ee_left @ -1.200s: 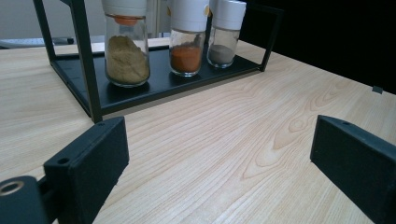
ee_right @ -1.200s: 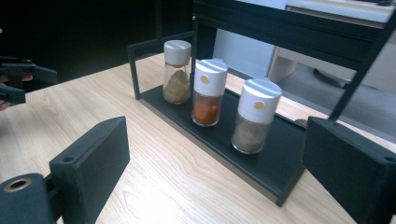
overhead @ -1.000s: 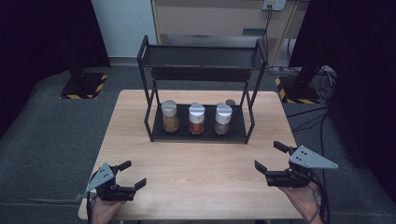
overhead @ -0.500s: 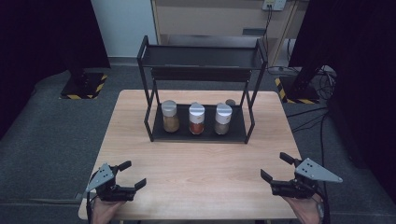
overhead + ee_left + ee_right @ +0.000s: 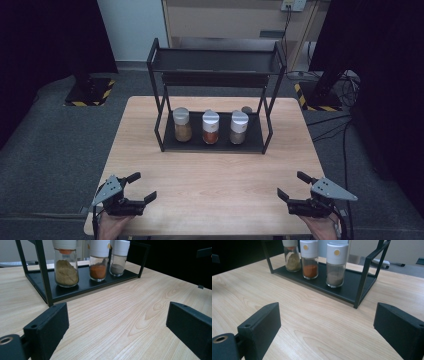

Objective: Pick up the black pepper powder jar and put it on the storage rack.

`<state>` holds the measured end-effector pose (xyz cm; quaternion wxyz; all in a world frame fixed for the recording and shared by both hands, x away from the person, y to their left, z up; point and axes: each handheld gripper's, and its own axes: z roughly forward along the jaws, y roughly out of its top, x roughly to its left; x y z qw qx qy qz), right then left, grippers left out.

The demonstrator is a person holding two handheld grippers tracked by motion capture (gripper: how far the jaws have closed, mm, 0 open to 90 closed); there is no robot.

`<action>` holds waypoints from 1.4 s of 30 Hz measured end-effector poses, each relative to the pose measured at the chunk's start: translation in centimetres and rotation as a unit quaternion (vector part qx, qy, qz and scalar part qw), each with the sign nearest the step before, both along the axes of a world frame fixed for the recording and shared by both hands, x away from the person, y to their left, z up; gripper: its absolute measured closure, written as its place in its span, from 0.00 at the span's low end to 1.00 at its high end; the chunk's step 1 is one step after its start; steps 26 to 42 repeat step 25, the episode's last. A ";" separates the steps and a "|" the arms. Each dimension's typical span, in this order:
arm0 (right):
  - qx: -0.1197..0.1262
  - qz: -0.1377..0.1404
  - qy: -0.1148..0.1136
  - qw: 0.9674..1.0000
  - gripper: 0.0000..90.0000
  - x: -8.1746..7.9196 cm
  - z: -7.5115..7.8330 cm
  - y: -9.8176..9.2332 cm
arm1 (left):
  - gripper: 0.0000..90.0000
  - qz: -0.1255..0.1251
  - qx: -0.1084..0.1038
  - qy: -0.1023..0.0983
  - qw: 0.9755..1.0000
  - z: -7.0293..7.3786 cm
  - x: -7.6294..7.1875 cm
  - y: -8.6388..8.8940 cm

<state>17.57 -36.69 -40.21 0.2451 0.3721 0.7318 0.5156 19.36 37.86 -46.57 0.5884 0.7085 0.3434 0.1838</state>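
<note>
A black two-tier rack [image 5: 215,75] stands at the back of the wooden table [image 5: 215,175]. On its lower shelf three white-capped spice jars stand in a row: tan powder [image 5: 181,124], orange-red powder [image 5: 210,127] and grey-brown powder [image 5: 239,127]. My left gripper [image 5: 142,186] rests open at the front left corner, nothing between its jaws. My right gripper [image 5: 293,186] is open at the front right corner, also holding nothing. In the left gripper view the tan jar [image 5: 65,263] is nearest; in the right gripper view the grey jar [image 5: 336,265] is nearest.
A small dark round object [image 5: 246,109] lies on the table behind the rack's right side. Bare wood stretches between the rack and both grippers. Dark floor, cables [image 5: 332,130] and stand bases with yellow-black tape [image 5: 90,92] surround the table.
My right gripper has drawn back toward the front edge of the table and slightly right. The left gripper has stayed where it was.
</note>
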 end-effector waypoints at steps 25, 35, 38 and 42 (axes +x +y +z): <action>0.002 -0.002 -0.011 1.000 0.09 0.1 -1.6 0.0 | 0.04 -0.004 -0.007 -0.005 1.000 -0.2 0.1 0.2; 0.002 -0.002 -0.011 1.000 0.09 0.1 -1.6 0.0 | 0.04 -0.004 -0.007 -0.005 1.000 -0.2 0.1 0.2; 0.002 -0.002 -0.011 1.000 0.09 0.1 -1.6 0.0 | 0.04 -0.004 -0.007 -0.005 1.000 -0.2 0.1 0.2; 0.002 -0.002 -0.011 1.000 0.09 0.1 -1.6 0.0 | 0.04 -0.004 -0.007 -0.005 1.000 -0.2 0.1 0.2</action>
